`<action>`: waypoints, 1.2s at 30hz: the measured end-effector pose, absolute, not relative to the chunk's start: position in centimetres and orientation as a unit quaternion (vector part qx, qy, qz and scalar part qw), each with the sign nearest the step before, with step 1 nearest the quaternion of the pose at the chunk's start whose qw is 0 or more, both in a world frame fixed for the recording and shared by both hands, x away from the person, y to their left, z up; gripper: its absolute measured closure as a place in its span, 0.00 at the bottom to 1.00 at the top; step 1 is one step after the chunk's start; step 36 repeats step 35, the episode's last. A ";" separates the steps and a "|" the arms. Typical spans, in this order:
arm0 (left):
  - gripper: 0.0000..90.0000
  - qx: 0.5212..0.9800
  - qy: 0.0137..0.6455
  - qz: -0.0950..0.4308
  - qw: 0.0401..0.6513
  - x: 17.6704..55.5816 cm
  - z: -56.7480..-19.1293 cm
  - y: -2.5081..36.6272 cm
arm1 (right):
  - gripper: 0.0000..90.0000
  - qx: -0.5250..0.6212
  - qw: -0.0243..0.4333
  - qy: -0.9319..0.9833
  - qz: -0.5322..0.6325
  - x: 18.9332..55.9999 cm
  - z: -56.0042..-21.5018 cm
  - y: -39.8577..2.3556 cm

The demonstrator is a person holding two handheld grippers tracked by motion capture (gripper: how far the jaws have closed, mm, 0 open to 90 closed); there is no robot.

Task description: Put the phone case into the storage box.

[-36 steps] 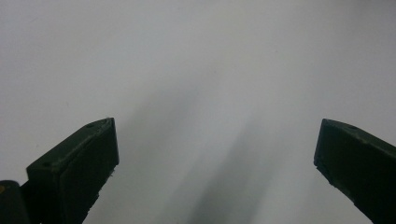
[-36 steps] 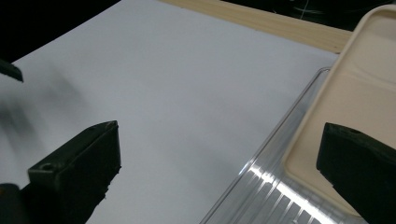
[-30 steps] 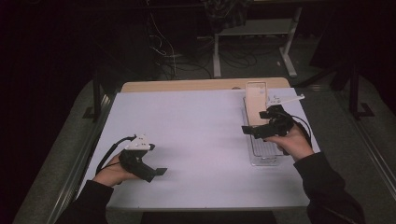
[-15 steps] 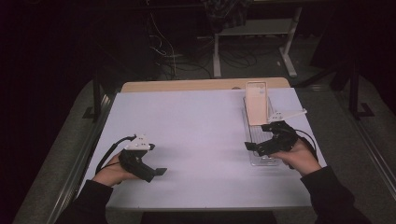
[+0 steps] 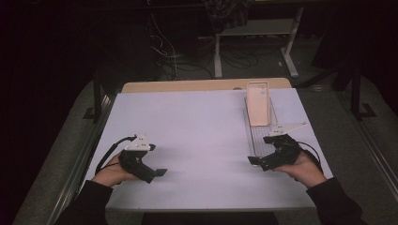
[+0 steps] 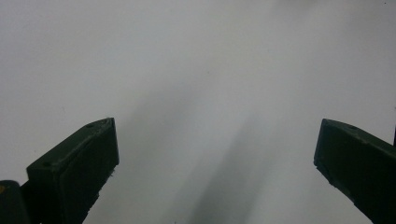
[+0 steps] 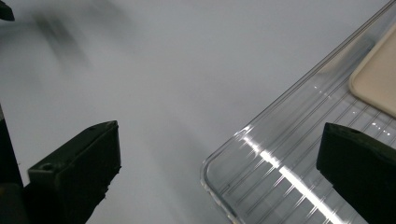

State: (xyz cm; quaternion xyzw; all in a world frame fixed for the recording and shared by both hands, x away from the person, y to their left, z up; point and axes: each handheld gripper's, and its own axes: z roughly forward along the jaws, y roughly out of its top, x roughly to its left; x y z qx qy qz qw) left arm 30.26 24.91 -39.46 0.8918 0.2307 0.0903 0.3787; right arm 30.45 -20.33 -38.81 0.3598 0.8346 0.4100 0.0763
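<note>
A long clear ribbed tray [image 5: 259,138] lies along the right side of the white table, and a beige flat slab [image 5: 257,103] leans in its far end. In the right gripper view the tray's near rounded corner [image 7: 289,177] sits between the jaws, with the beige slab [image 7: 376,81] at the upper right. My right gripper [image 5: 256,161] [image 7: 217,172] is open just above the tray's near end. At the front left, my left gripper [image 5: 159,172] [image 6: 217,168] rests open over bare table, jaws wide apart with nothing between them.
The white table [image 5: 202,131] has a wooden strip [image 5: 187,86] along its far edge. Behind it on the dark floor are cables [image 5: 173,61] and a metal stand [image 5: 253,47]. Grey floor runs along both sides of the table.
My right hand has drawn its gripper back toward the near edge, along the tray to its near end. The left gripper has stayed in place.
</note>
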 end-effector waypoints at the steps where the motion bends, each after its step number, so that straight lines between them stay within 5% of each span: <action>1: 0.00 0.890 0.235 0.088 0.380 30.2 -39.5 24.9 | 0.00 0.355 0.077 0.837 0.409 30.4 -39.0 -20.4; 36: 0.00 0.888 0.232 0.087 0.387 30.1 -39.5 25.1 | 0.00 0.352 0.071 0.846 0.394 29.2 -40.4 -20.8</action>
